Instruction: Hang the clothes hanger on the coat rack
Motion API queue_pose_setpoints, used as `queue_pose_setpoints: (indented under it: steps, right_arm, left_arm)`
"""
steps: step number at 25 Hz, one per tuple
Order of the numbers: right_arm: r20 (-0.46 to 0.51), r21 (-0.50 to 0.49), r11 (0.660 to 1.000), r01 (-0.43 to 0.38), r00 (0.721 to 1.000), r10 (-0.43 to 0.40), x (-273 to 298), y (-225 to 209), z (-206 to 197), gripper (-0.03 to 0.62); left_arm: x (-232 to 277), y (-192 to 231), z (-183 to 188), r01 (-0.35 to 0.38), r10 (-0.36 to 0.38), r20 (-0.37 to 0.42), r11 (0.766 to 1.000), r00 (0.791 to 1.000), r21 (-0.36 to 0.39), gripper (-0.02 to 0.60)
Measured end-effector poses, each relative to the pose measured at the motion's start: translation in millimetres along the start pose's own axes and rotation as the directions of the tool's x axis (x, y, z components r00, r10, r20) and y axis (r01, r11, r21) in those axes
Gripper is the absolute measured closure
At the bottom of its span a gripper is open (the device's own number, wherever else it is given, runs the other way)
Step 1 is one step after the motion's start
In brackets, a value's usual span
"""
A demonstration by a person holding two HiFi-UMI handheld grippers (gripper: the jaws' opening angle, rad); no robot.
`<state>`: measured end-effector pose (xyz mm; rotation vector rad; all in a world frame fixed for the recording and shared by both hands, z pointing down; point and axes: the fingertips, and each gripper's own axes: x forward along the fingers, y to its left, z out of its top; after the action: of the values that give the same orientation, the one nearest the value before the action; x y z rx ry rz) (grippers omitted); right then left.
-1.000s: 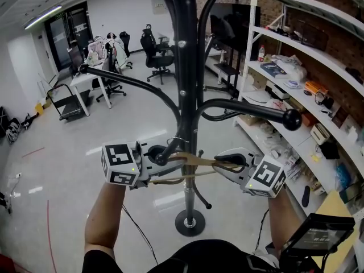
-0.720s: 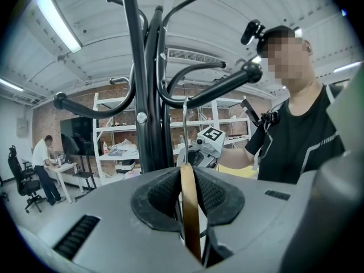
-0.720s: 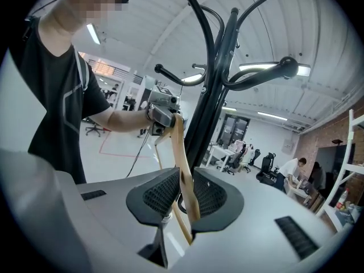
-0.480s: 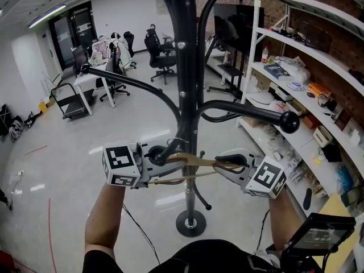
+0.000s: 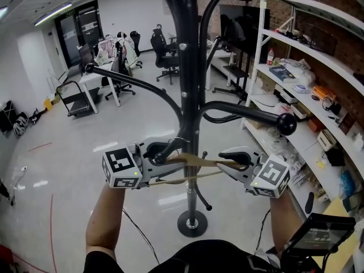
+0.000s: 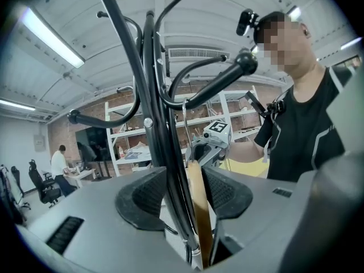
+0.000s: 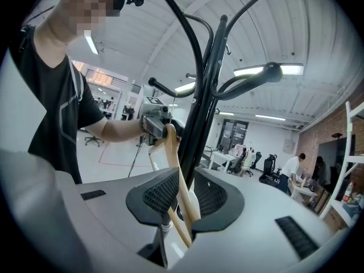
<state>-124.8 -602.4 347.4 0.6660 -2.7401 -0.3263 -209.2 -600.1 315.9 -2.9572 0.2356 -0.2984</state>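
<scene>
- A person holds a wooden hanger (image 5: 199,162) roughly level between two tongs, close against the black pole of a coat rack (image 5: 190,84).
- The hanger's wire hook (image 5: 181,140) appears to sit over a short knobbed arm (image 5: 161,157) of the rack. How firmly it is seated is hard to tell.
- The left tongs (image 6: 183,193) are opening. Their pads stand spread, with one end of the hanger between them but not squeezed.
- The right tongs (image 7: 183,201) pinch the hanger's other end.
- Risk: with one end freed, the hanger may tip or swing about its hook. If the hook rests only near the knob, it could slide off and the hanger could drop to the floor (image 5: 74,169).
- Risk: if the left tongs back away at an angle, a pad could snag the wood or the thin lower bar and drag the hook off the arm.
- Risk: if the right tongs pull sideways before letting go, they could lift the hook clear.
- Risk: either tongs could bump the pole. The rack stands on a small round base (image 5: 191,223) and might rock.
</scene>
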Motion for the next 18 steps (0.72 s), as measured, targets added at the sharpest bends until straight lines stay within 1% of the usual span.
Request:
queue_pose_setpoints:
  steps: [3, 7, 10, 14, 15, 18]
  right_arm:
    - [0.059, 0.034, 0.999, 0.005, 0.998, -0.007, -5, -1, 14, 0.513]
    - [0.095, 0.070, 0.997, 0.018, 0.995, -0.025, -12, -4, 20, 0.512]
    - [0.109, 0.095, 0.995, 0.037, 0.993, -0.048, -19, -4, 20, 0.512]
    - [0.129, 0.138, 0.988, 0.065, 0.988, -0.083, -27, -3, 23, 0.513]
    - [0.132, 0.147, 0.986, 0.074, 0.987, -0.094, -29, -2, 23, 0.513]
    - [0.141, 0.170, 0.980, 0.105, 0.982, -0.129, -35, -3, 24, 0.513]
  left_arm:
    - [-14, 4, 0, -0.059, 0.059, 0.005, 0.998, 0.998, -0.010, 0.377]
    - [-35, 4, 9, -0.134, 0.135, 0.048, 0.991, 0.990, -0.009, 0.373]
    - [-53, 2, 19, -0.214, 0.212, 0.087, 0.977, 0.973, 0.008, 0.373]
    - [-72, -9, 26, -0.309, 0.302, 0.081, 0.947, 0.950, 0.085, 0.374]
    - [-76, -11, 28, -0.332, 0.325, 0.081, 0.939, 0.942, 0.086, 0.374]
    - [-81, -20, 30, -0.383, 0.378, 0.094, 0.922, 0.921, 0.051, 0.374]
